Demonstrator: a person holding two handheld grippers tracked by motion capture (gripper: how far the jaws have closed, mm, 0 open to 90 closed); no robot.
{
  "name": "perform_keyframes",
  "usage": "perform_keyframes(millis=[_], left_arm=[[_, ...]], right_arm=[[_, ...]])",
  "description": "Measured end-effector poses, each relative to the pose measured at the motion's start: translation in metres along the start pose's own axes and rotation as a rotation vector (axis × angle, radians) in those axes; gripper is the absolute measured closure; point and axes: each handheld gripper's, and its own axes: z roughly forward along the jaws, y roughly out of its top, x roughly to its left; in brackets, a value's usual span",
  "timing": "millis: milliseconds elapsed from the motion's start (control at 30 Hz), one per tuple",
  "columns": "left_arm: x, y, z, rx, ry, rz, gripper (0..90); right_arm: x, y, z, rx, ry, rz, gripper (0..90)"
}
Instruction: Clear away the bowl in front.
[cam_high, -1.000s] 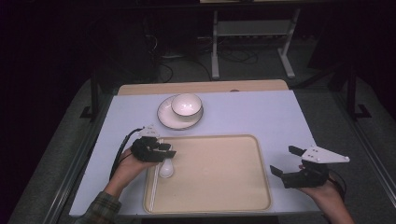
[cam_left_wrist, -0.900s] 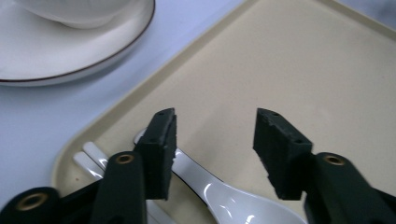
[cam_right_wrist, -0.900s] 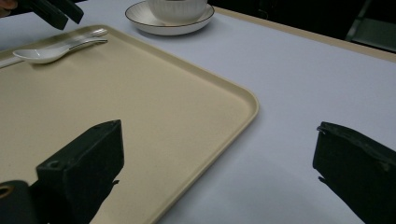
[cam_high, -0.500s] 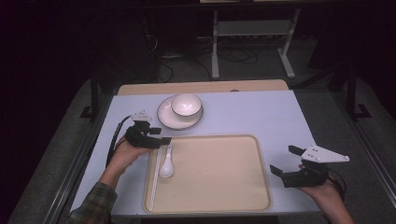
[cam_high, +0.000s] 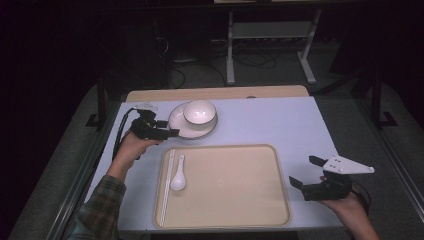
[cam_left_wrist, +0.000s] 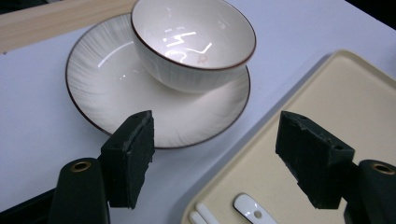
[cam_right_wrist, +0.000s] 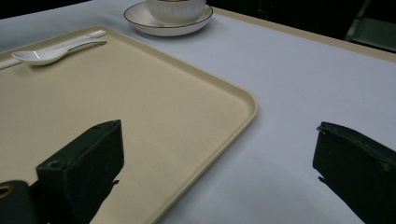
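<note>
A white bowl (cam_high: 200, 112) stands on a white plate (cam_high: 176, 124) at the back of the table. My left gripper (cam_high: 171, 132) hovers just left of the plate, its jaws open and just widened, nothing between them. In the left gripper view the bowl (cam_left_wrist: 194, 42) and plate (cam_left_wrist: 102, 79) lie right ahead of the left gripper (cam_left_wrist: 217, 125). A white spoon (cam_high: 177, 176) and white chopsticks (cam_high: 166, 186) lie along the left side of the beige tray (cam_high: 235, 190). My right gripper (cam_high: 305, 172) is open and empty beside the tray's right edge (cam_right_wrist: 243, 100), and shows as (cam_right_wrist: 217, 133).
The pale blue table top (cam_high: 270, 120) has a wooden strip (cam_high: 215, 93) along its far edge. Beyond it stand a metal rack's legs (cam_high: 270, 55) and cables on a dark floor. Bare table surface (cam_right_wrist: 303, 70) lies right of the tray.
My left gripper let go of the spoon on the tray's left side, opened, and moved up and away toward the plate. The right gripper has stayed put.
</note>
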Motion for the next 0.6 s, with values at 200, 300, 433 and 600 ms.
perform_keyframes(millis=[200, 300, 433, 600], left_arm=[[0.009, 0.016, 0.004, 0.012, 0.023, -0.017, 25.1], [0.013, 0.028, 0.005, 0.015, 0.041, -0.027, 24.4], [0.018, 0.045, 0.01, 0.043, 0.057, -0.039, 25.3], [0.022, 0.063, 0.022, 0.097, 0.086, -0.051, 26.3]], right_arm=[[0.0, 0.0, 0.0, 0.003, 0.002, 0.001, 1.5], [0.0, 0.0, 0.0, 0.004, 0.002, 0.002, 1.5], [0.001, 0.0, 0.0, 0.003, 0.004, 0.002, 1.5], [0.0, 0.0, 0.0, 0.0, 0.003, 0.002, 1.5]])
